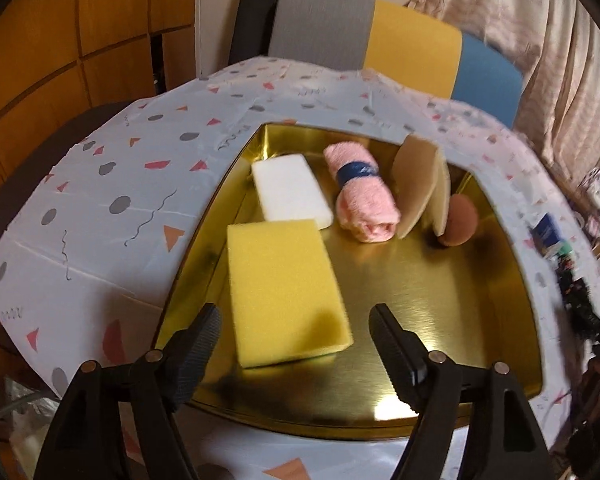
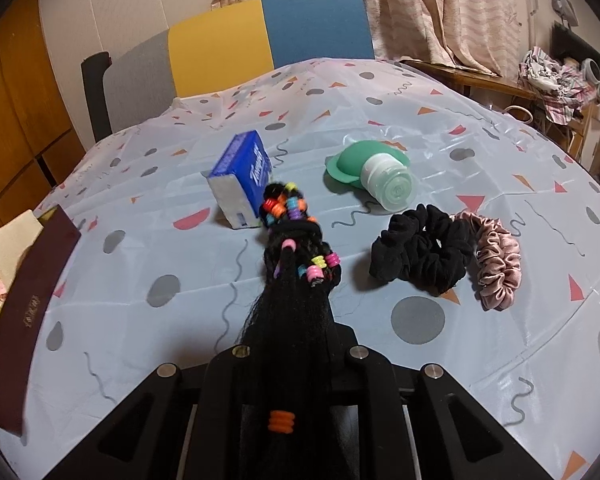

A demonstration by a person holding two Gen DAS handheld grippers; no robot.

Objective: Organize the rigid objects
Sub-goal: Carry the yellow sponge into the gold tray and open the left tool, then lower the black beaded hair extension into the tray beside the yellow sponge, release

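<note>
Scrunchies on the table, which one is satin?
The pink scrunchie, shiny and thin, farther right; the black scrunchie touching it is matte and thicker.

right tongs (image 2: 296, 344) fingertips hidden by beaded hair bundle (image 2: 296, 280) | gold tray (image 2: 36, 292) cut off at left edge

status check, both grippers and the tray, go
Left gripper open over yellow sponge in gold tray. Right gripper shut on beaded hair braid. Tissue pack ahead.
</note>
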